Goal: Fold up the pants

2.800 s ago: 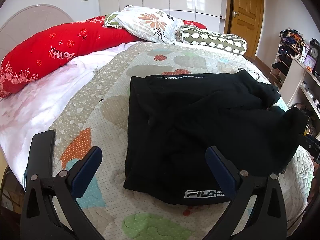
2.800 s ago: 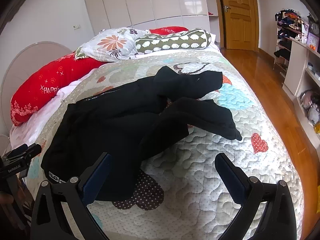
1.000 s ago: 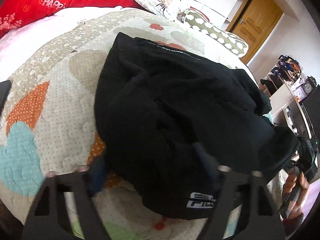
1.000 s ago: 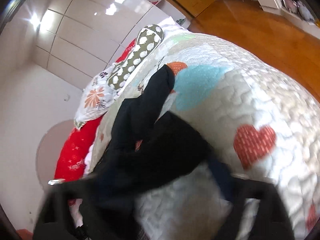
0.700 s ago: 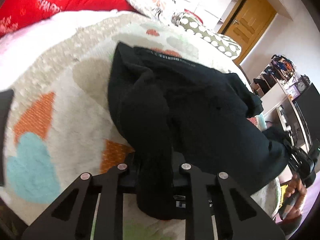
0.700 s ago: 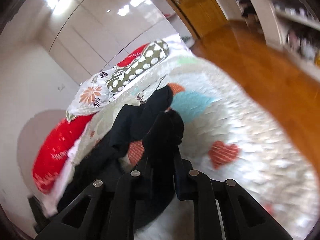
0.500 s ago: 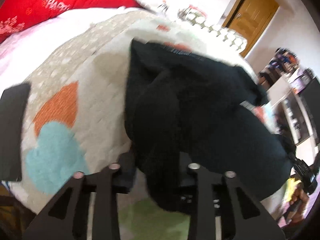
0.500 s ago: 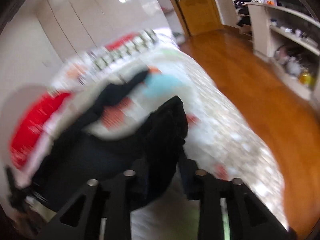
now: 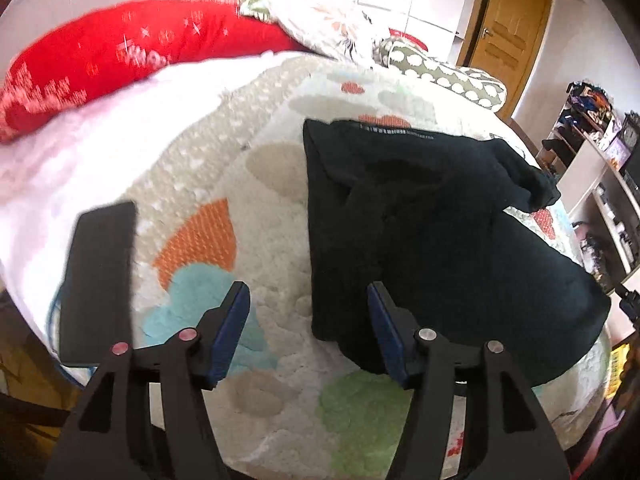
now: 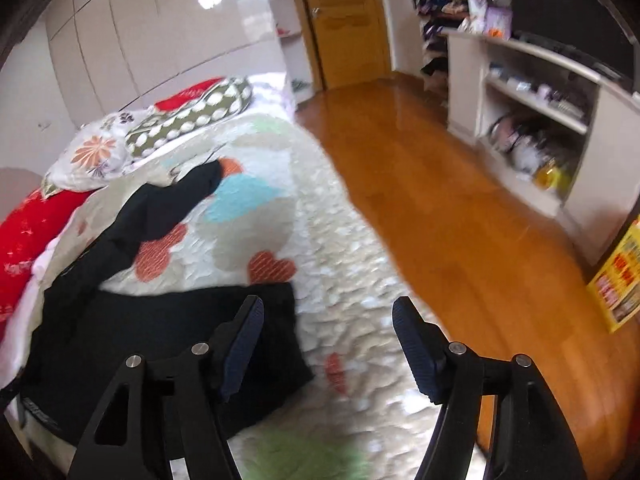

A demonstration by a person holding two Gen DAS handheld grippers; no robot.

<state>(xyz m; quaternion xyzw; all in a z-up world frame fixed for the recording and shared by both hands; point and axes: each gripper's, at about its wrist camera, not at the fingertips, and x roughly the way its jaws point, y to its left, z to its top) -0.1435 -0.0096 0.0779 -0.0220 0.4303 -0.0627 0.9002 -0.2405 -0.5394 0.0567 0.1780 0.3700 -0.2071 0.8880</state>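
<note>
The black pants (image 9: 440,216) lie bunched on the quilted bed (image 9: 256,184), waistband at the far side. My left gripper (image 9: 308,310) hovers over their near left corner. Its jaws are opening; the cloth lies below them and the blue pads (image 9: 234,322) do not press on it. In the right wrist view the pants (image 10: 160,340) fill the lower left, and one leg (image 10: 192,188) trails off toward the pillows. My right gripper (image 10: 328,330) is just right of the folded leg end. Its jaws are opening too, with only quilt between them.
A red pillow (image 9: 120,52), a floral pillow (image 10: 88,152) and a spotted bolster (image 10: 192,116) line the head of the bed. To the right of the bed are the wooden floor (image 10: 440,200), a white shelf unit (image 10: 540,92) and a wooden door (image 10: 344,12).
Half a second ago both grippers were shut on folds of black cloth. Both have let go and their jaws stand apart. The near leg end now lies over the pants by the bed's near edge.
</note>
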